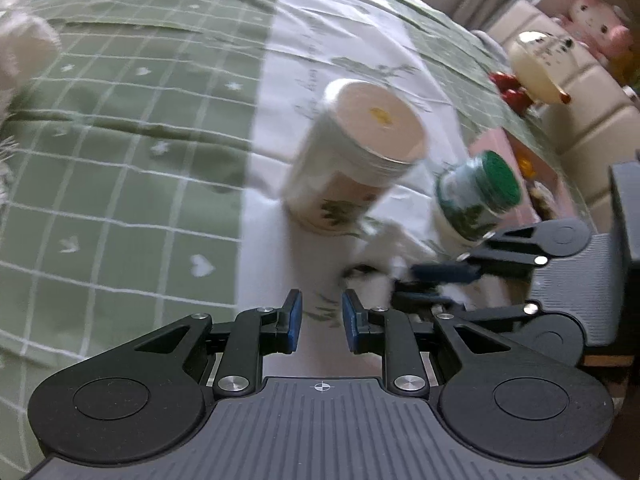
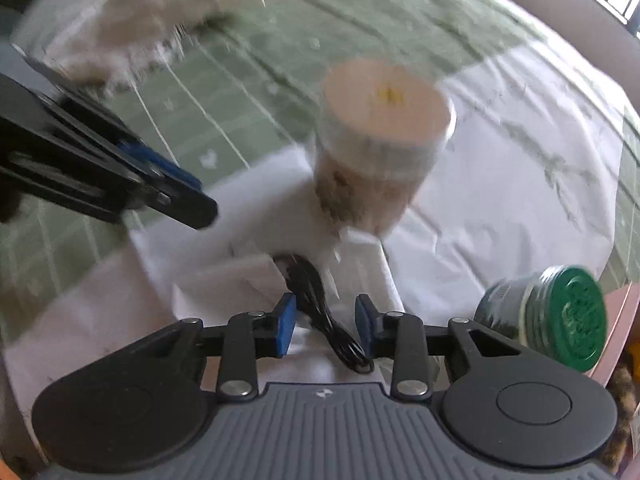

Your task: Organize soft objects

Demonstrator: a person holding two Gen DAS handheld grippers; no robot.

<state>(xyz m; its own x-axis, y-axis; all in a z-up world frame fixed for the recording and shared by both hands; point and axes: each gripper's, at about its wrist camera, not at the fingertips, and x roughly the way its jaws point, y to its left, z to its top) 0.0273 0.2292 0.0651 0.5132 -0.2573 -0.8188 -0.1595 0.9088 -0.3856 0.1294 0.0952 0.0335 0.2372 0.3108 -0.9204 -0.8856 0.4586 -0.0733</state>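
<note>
A white cloth with a black band (image 2: 320, 304) lies on the bed between the fingers of my right gripper (image 2: 326, 326), which is open around it. The same cloth (image 1: 380, 280) shows blurred in the left wrist view, beside the right gripper's fingers (image 1: 444, 272). My left gripper (image 1: 320, 322) is open and empty above the white strip of bedspread (image 1: 276, 160). It also shows at the left of the right wrist view (image 2: 168, 188). A fluffy white soft thing (image 2: 152, 16) lies far back; it is at the left edge in the left wrist view (image 1: 24, 52).
A tall jar with a pink lid (image 1: 360, 152) (image 2: 380, 144) and a small jar with a green lid (image 1: 480, 196) (image 2: 556, 320) stand on the bedspread. Plush toys (image 1: 596, 20) and a cream round toy (image 1: 540, 68) sit by the padded headboard at right.
</note>
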